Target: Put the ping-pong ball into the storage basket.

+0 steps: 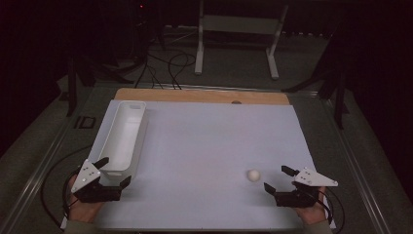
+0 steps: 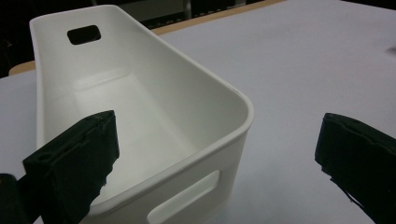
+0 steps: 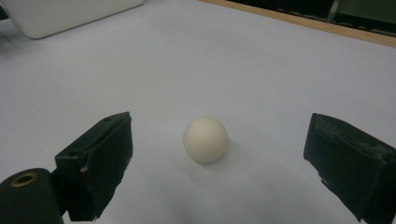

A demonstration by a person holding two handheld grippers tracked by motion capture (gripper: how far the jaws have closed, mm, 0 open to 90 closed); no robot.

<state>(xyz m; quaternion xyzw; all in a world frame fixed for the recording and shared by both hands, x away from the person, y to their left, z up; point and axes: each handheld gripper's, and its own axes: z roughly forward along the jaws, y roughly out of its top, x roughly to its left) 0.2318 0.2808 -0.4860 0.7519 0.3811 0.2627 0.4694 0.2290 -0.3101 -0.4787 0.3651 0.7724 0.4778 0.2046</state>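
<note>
Centrally, the white sheet (image 1: 204, 161) covered the table, with the white bin (image 1: 124, 135) lying along its 9 o'clock edge. At 7 o'clock the left gripper (image 1: 116, 171) stood with jaws spread across the bin's near corner; at 5 o'clock the right gripper (image 1: 276, 178) was likewise spread, nothing pinched. Smallest, the white ball (image 1: 253, 175) rested on the sheet just ahead of the right jaws.

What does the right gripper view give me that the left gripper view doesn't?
The right gripper view has the white ball lying on the white sheet, ahead of the right gripper and between its open jaws, untouched. The left gripper view looks into the empty white bin, with the open left gripper straddling its near end. Both include the sheet and the bin.
</note>
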